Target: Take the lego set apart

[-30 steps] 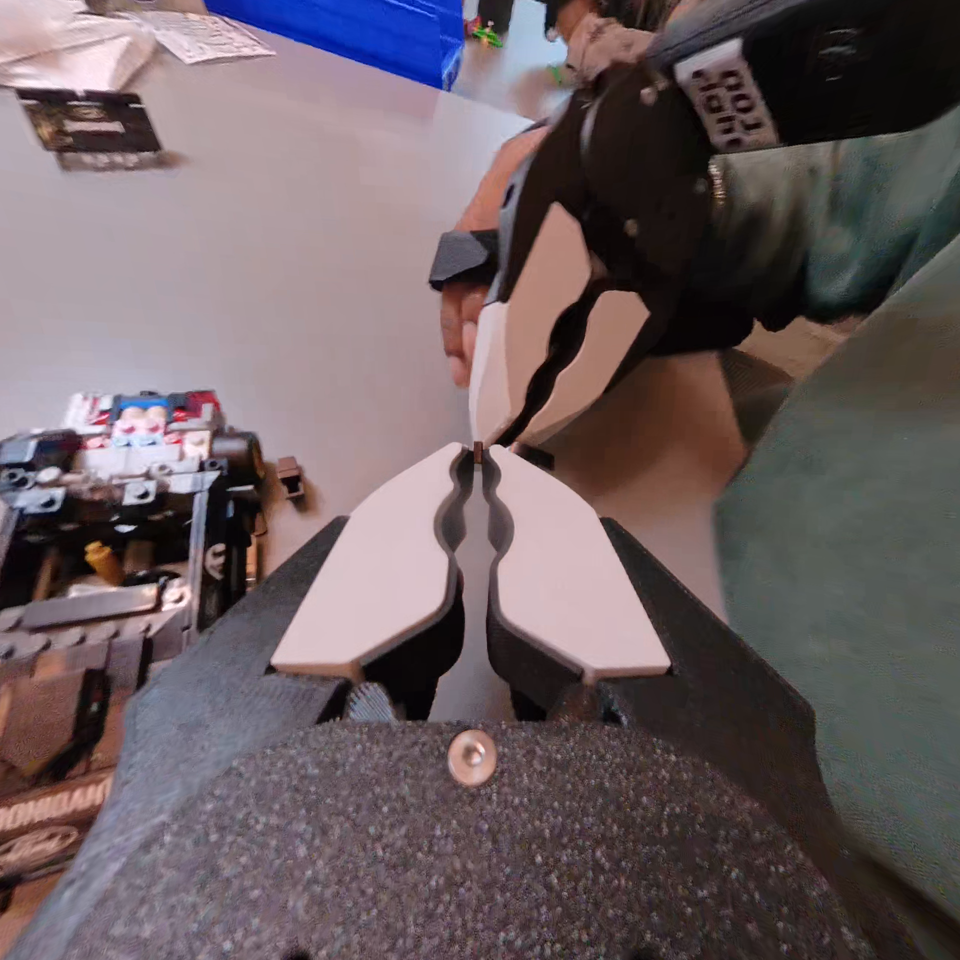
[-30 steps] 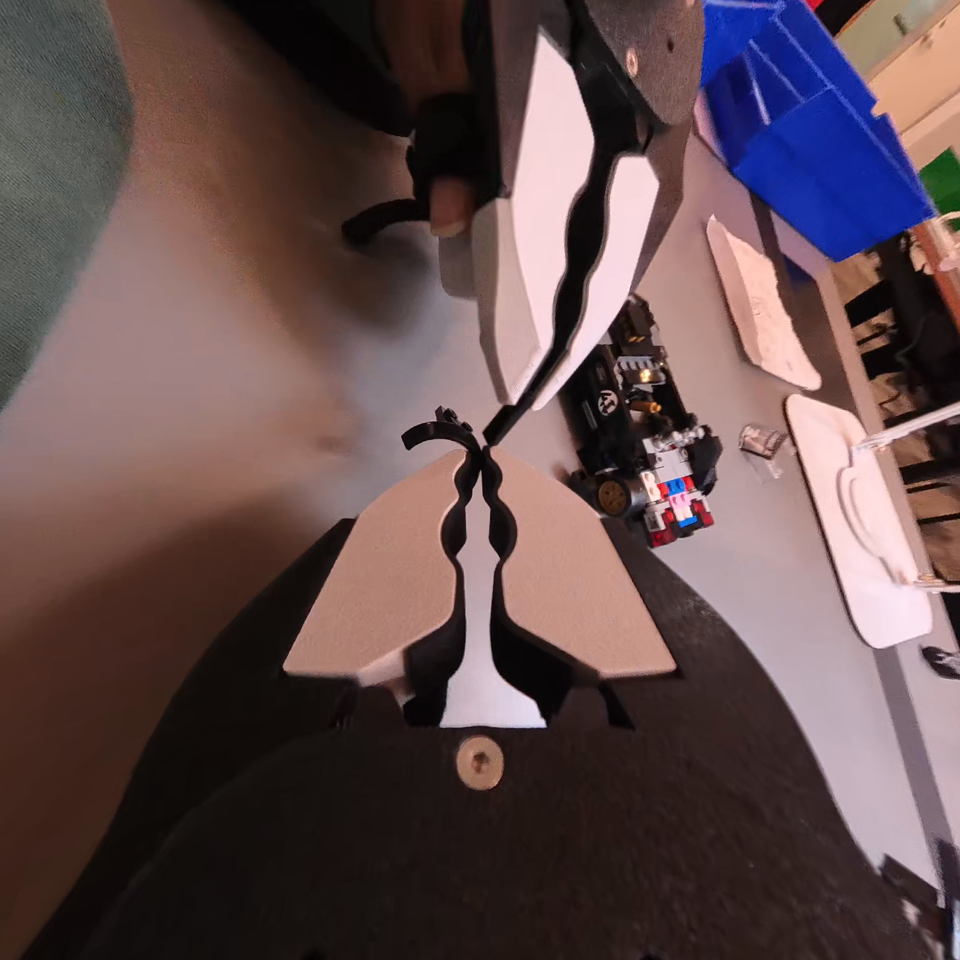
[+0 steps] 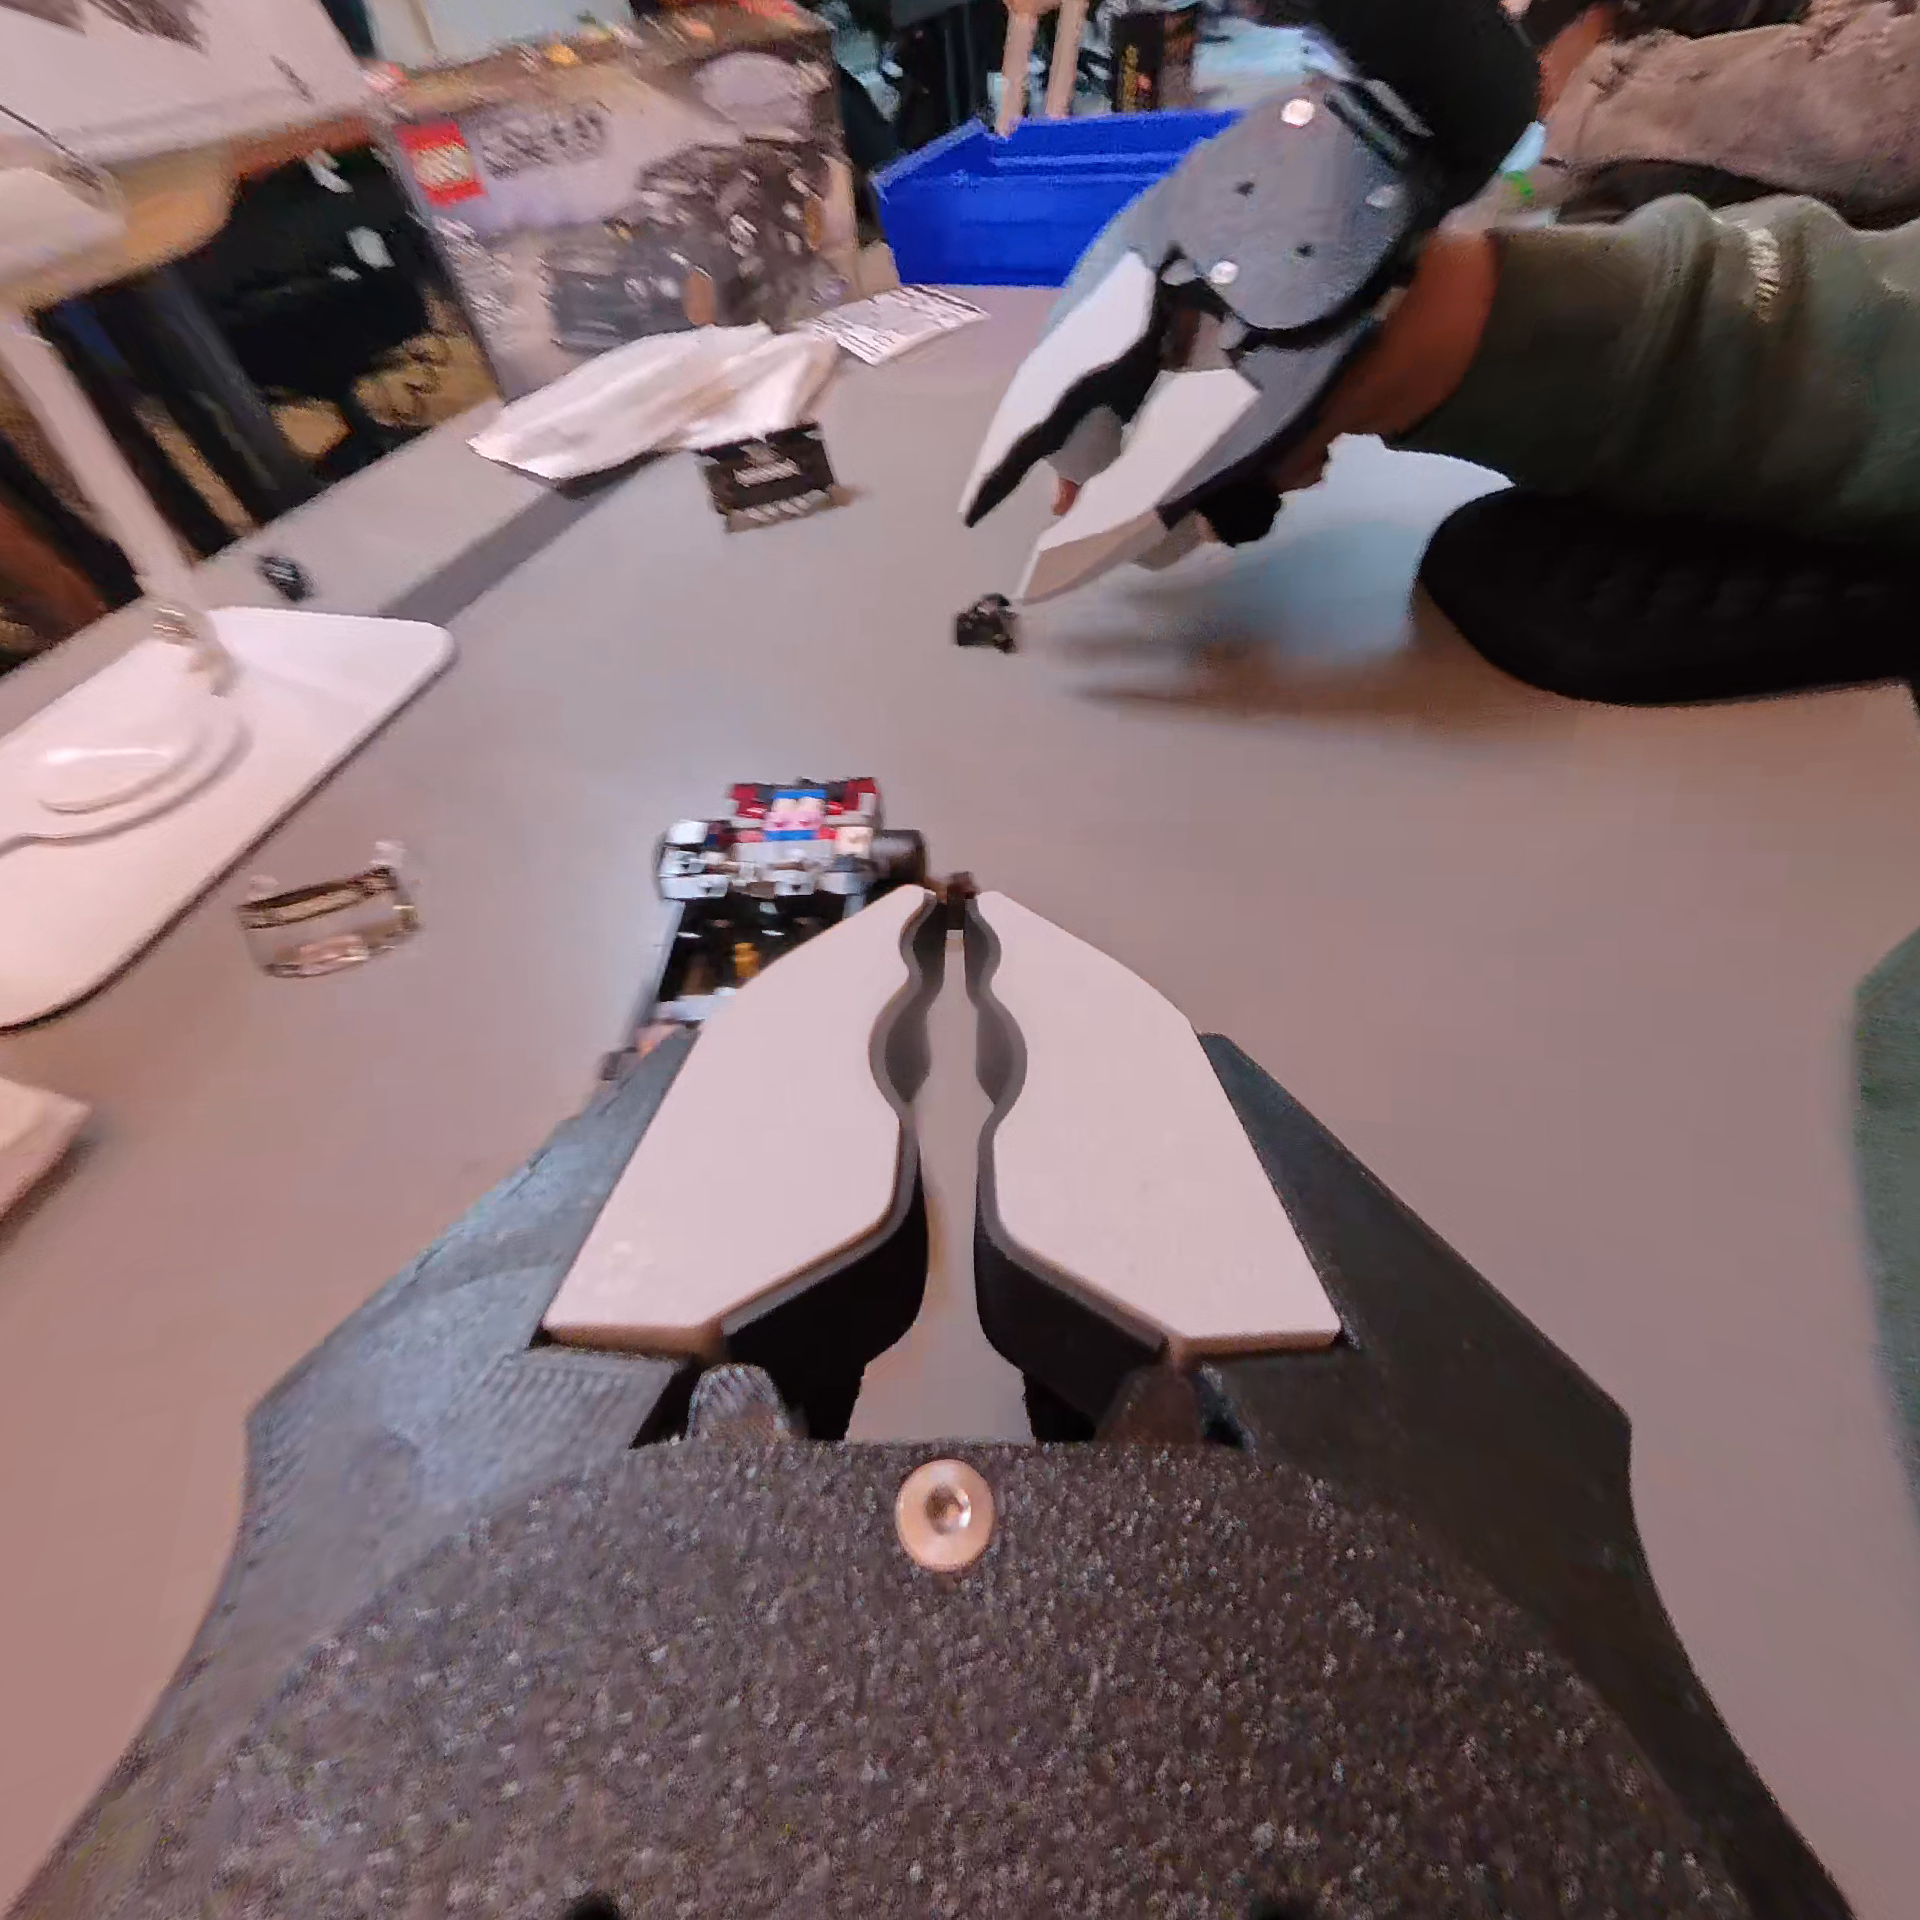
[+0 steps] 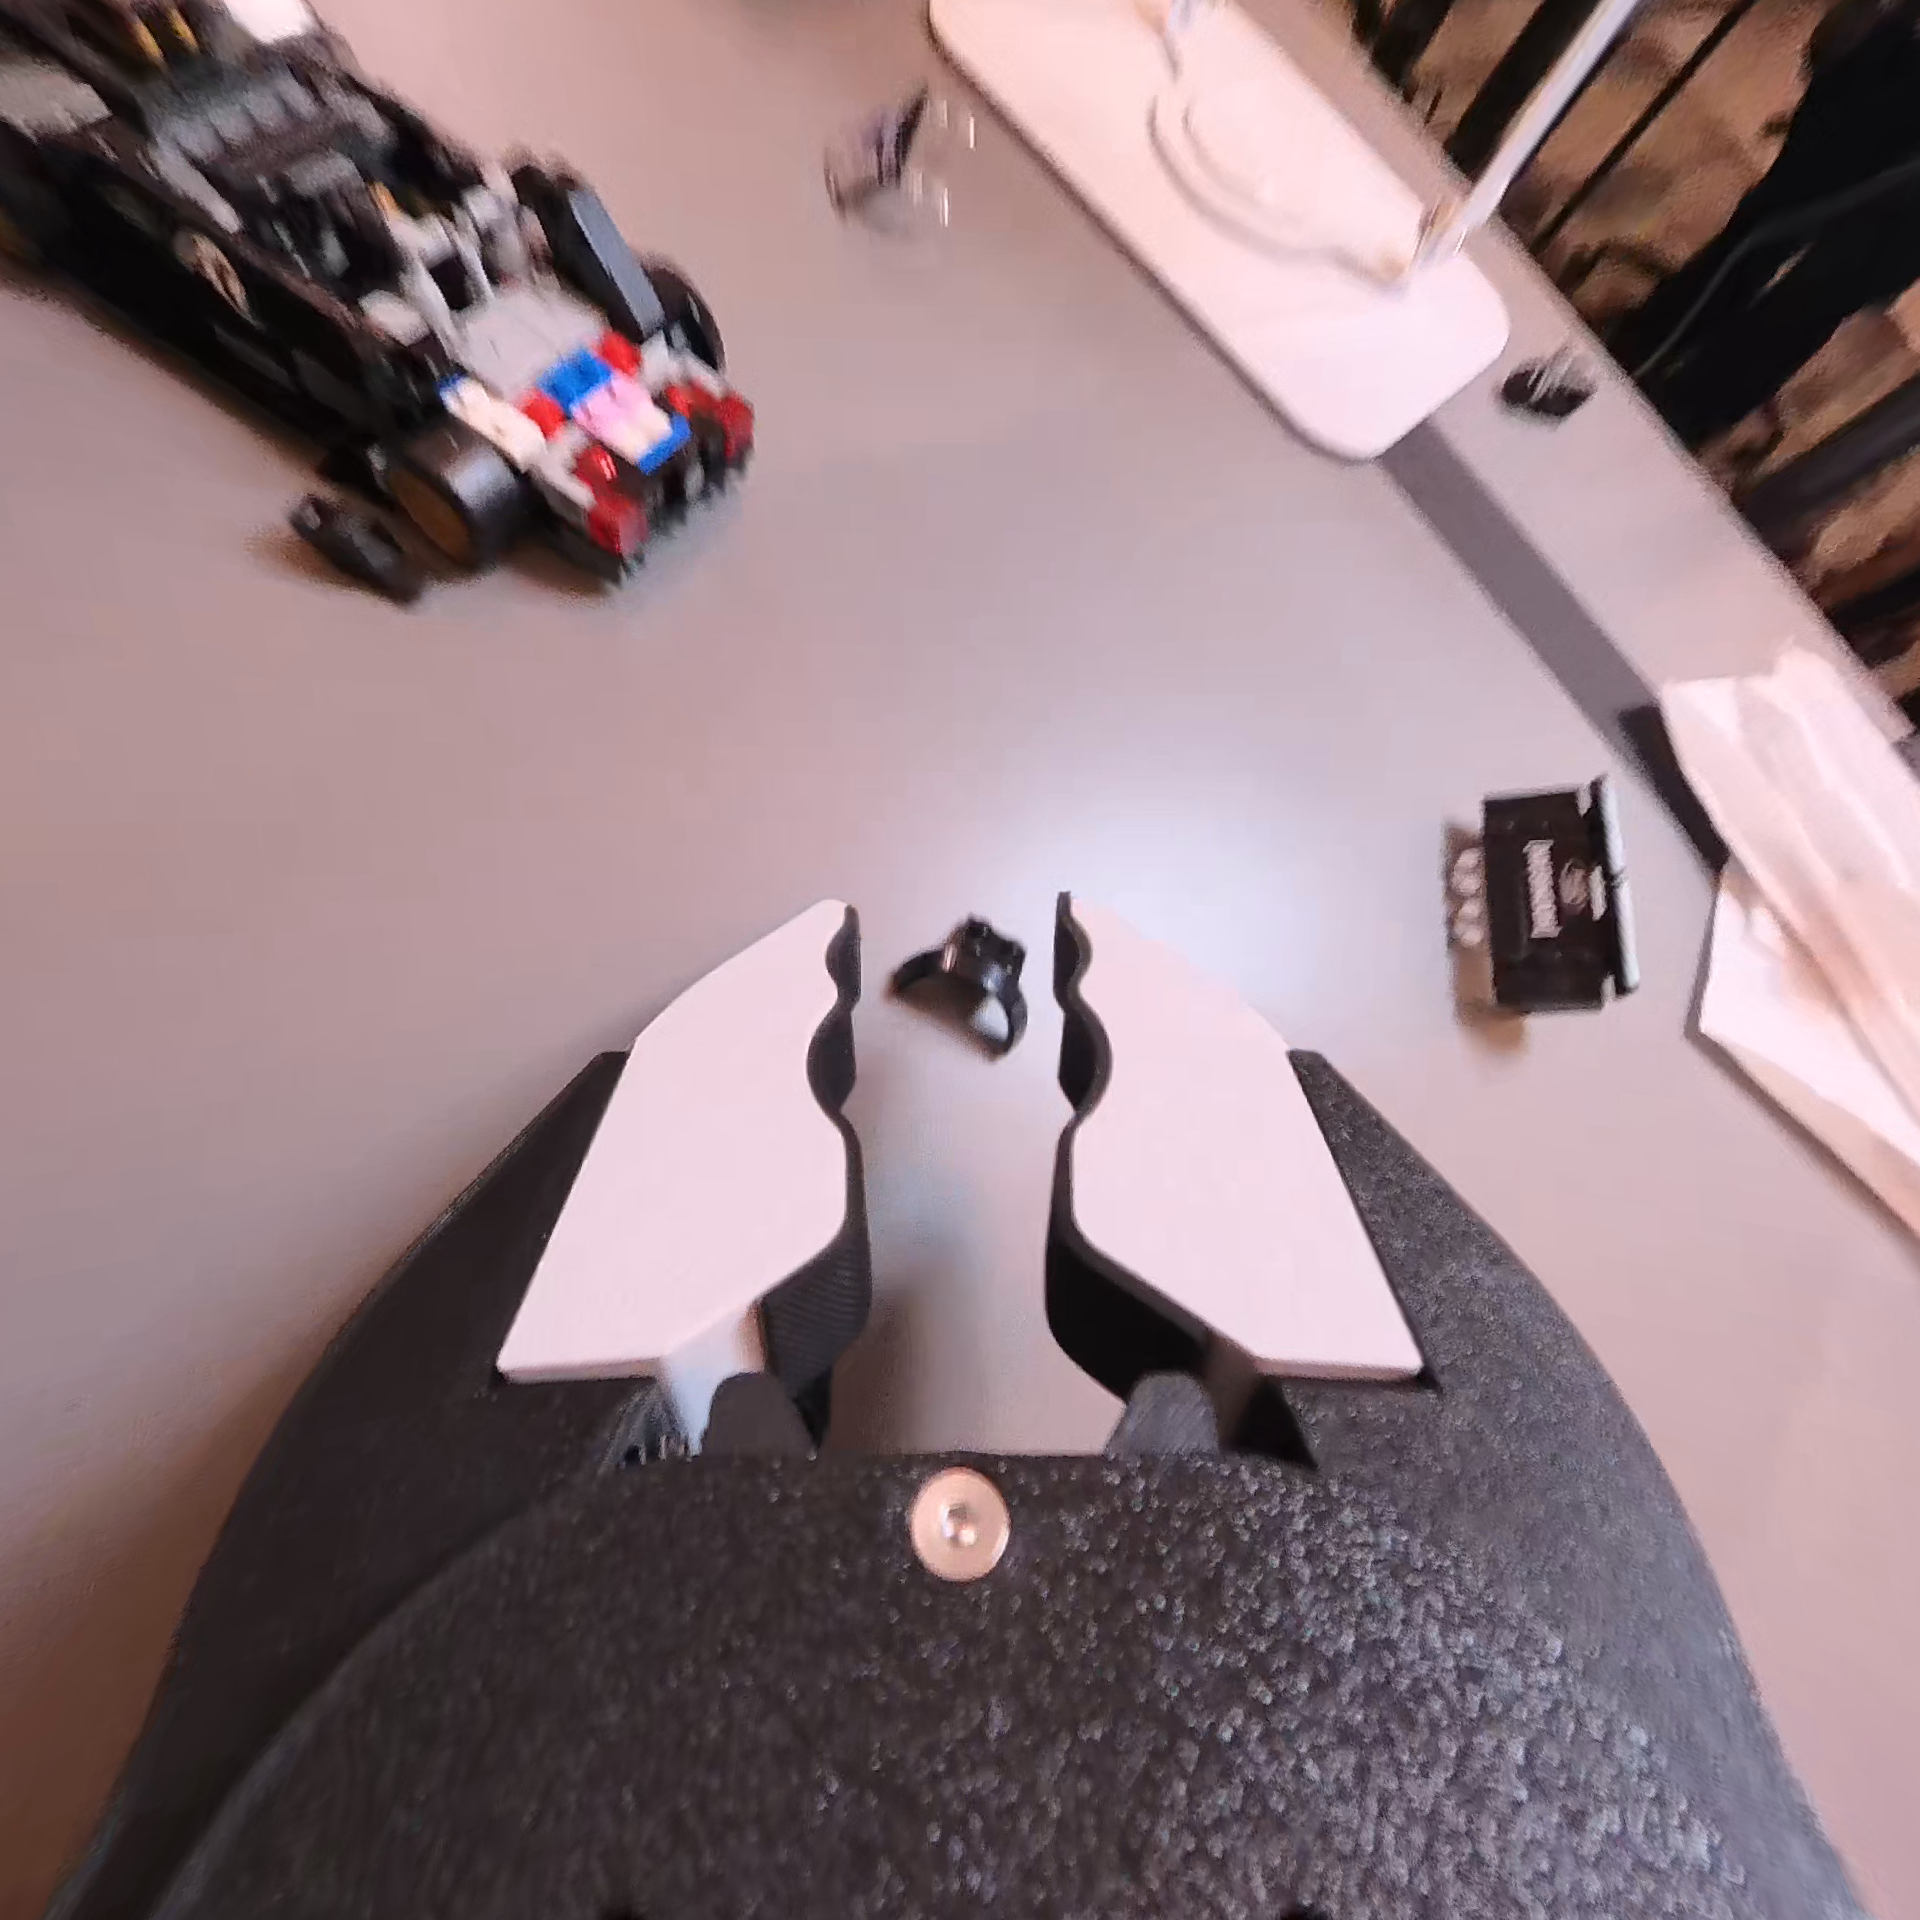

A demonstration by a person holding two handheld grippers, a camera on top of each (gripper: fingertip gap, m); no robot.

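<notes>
The left gripper [image 3: 954, 906] has its jaws nearly together, pinching a tiny dark piece [image 3: 956, 889] at the tips. Just beyond lies the lego car [image 3: 774, 883] on the grey table [image 3: 1351, 1039]; it looks light, stiff and brittle at the joints (better to take it by the chassis sides). Farther off, the right gripper [image 4: 956, 914] points downward, jaws apart, around a small black curved part [image 4: 966, 977] lying free on the table.

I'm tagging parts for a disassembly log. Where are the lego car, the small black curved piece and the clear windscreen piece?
lego car [image 4: 416, 343], right wrist view: its grey rear deck.
small black curved piece [image 4: 966, 971], right wrist view: its middle.
clear windscreen piece [image 3: 327, 920], left wrist view: its front face.
</notes>
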